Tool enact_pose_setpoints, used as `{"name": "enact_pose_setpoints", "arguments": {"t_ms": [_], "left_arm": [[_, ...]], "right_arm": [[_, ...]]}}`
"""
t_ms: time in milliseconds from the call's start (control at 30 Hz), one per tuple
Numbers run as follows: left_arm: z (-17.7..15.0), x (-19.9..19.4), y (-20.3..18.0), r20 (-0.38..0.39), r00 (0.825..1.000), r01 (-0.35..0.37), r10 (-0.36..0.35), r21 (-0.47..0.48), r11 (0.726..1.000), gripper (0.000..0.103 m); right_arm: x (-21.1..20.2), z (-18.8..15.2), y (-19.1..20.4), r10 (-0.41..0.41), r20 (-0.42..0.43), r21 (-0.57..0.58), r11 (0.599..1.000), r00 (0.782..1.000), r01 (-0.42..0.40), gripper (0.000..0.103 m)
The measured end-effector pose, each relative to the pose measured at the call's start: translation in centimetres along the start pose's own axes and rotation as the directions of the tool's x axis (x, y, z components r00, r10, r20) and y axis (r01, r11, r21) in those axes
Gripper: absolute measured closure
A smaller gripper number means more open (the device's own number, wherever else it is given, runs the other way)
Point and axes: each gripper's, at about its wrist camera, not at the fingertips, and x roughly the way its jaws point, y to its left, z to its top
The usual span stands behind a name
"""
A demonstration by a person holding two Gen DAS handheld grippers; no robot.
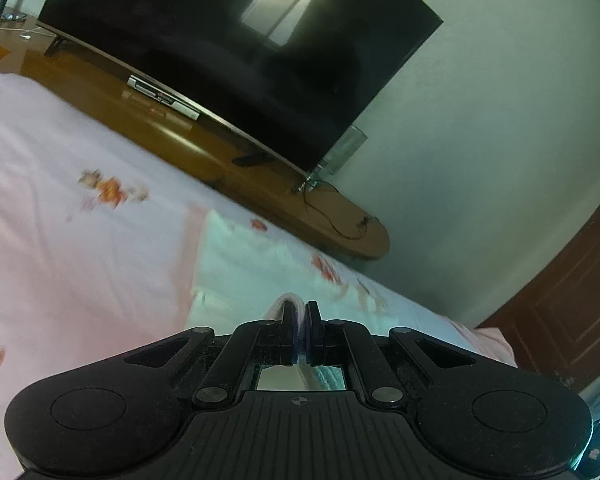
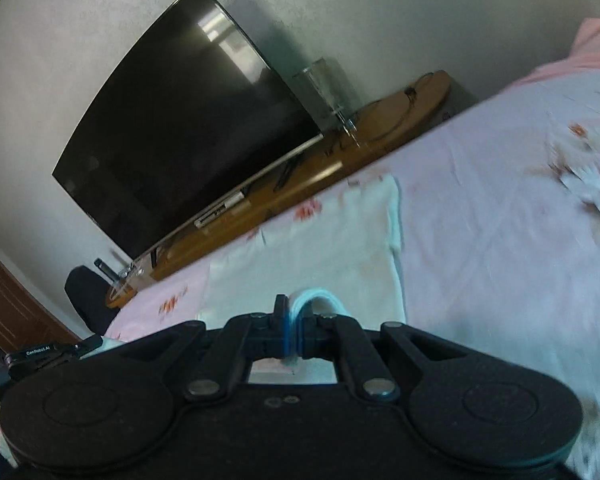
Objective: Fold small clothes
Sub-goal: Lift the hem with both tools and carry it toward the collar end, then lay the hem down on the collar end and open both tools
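Observation:
A small pale mint-white garment (image 1: 252, 268) lies spread on the pink flowered bed sheet; it also shows in the right wrist view (image 2: 320, 240). My left gripper (image 1: 300, 312) is shut on a pinkish-white edge of the garment that bunches between its fingers. My right gripper (image 2: 296, 308) is shut on a white and blue edge of the same garment, which loops up between its fingers. Both grippers sit at the garment's near edge. The garment's near part is hidden under the gripper bodies.
The bed sheet (image 1: 80, 264) fills the foreground. Beyond the bed's far edge stands a low wooden TV stand (image 1: 204, 148) with a large dark TV (image 1: 236, 56) against a white wall. A brown door (image 1: 572, 312) is at the right. Another patterned cloth (image 2: 596, 184) lies at far right.

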Motion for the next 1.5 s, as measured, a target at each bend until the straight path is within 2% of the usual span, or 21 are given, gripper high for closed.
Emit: {"name": "enact_pose_setpoints", "arguments": {"t_ms": [300,467,533,567,633,667,700,733,767,800,833,900,1033,1133,1200,1267,1367,1433,1500], "left_arm": [[5.4,11.9,0.5,-0.032,0.997,-0.074,0.075,0.038,0.997,0.1],[6.0,19.6,2.6,-0.099,0.982,-0.153,0.159,0.061,0.986,0.1],[5.7,21.7,3.2,-0.113,0.981,-0.151,0.16,0.084,0.985,0.099],[5.7,22.3,3.6,-0.101,0.983,-0.148,0.155,0.072,0.986,0.099],[5.9,23.0,4.4,-0.082,0.987,-0.14,0.14,0.006,0.99,0.099],[6.0,22.9,4.8,-0.059,0.992,-0.115,0.113,-0.029,0.993,0.086],[6.0,22.7,4.9,-0.033,0.995,-0.099,0.098,-0.045,0.994,0.055],[5.9,22.5,4.9,-0.009,0.995,-0.1,0.1,-0.036,0.994,0.039],[5.8,22.3,4.6,0.015,0.994,-0.109,0.109,-0.004,0.994,0.027],[5.6,22.3,4.3,0.022,0.994,-0.107,0.106,0.037,0.994,0.028],[5.6,22.4,4.0,0.008,0.994,-0.105,0.105,0.076,0.992,0.029],[5.4,23.1,3.0,-0.028,0.994,-0.102,0.108,0.166,0.981,0.05],[5.2,24.5,1.0,-0.071,0.986,-0.123,0.153,0.318,0.94,0.05],[5.2,25.7,0.3,-0.104,0.973,-0.151,0.205,0.381,0.912,0.05],[5.2,25.9,0.3,-0.117,0.966,-0.166,0.229,0.397,0.902,0.067],[5.2,26.6,0.5,-0.135,0.96,-0.172,0.244,0.405,0.898,0.068],[4.7,26.5,0.9,-0.122,0.963,-0.17,0.24,0.419,0.892,0.068],[4.6,26.5,1.0,-0.118,0.964,-0.171,0.24,0.418,0.892,0.075],[4.7,26.6,1.4,-0.116,0.965,-0.17,0.235,0.405,0.898,0.09]], "right_arm": [[10.9,6.6,-3.3,-0.015,-0.018,0.013,1.0,1.0,0.015,0.098],[18.6,8.4,-6.7,-0.023,-0.072,0.065,0.997,0.997,0.027,0.098],[20.9,8.4,-7.9,-0.038,-0.094,0.072,0.996,0.995,0.045,0.098],[22.2,8.3,-8.6,-0.052,-0.099,0.072,0.996,0.994,0.059,0.097],[23.1,8.1,-9.6,-0.051,-0.07,0.066,0.996,0.996,0.056,0.084],[23.1,8.1,-10.0,-0.064,-0.039,0.052,0.996,0.997,0.066,0.078],[22.8,8.1,-10.2,-0.074,-0.01,0.044,0.996,0.997,0.074,0.068],[22.2,8.1,-10.5,-0.068,0.024,0.046,0.997,0.997,0.067,0.061],[21.5,8.0,-10.9,-0.061,0.055,0.056,0.997,0.997,0.057,0.059],[21.0,8.0,-11.2,-0.058,0.073,0.058,0.997,0.996,0.054,0.055],[20.6,8.1,-11.3,-0.056,0.082,0.046,0.998,0.995,0.053,0.056],[20.5,8.2,-11.3,-0.07,0.07,-0.001,0.998,0.995,0.07,0.059],[21.3,8.2,-10.2,-0.081,0.03,-0.1,0.992,0.996,0.083,0.067],[22.8,8.3,-9.2,-0.097,-0.002,-0.166,0.981,0.995,0.096,0.073],[23.6,8.3,-8.7,-0.112,-0.012,-0.202,0.974,0.994,0.107,0.073],[24.2,8.2,-8.6,-0.134,-0.026,-0.235,0.964,0.991,0.124,0.073],[25.3,7.8,-8.3,-0.166,-0.056,-0.3,0.943,0.985,0.142,0.076],[25.6,7.5,-8.1,-0.179,-0.062,-0.331,0.932,0.982,0.149,0.081],[25.6,7.3,-8.1,-0.178,-0.063,-0.349,0.926,0.982,0.145,0.085]]}}
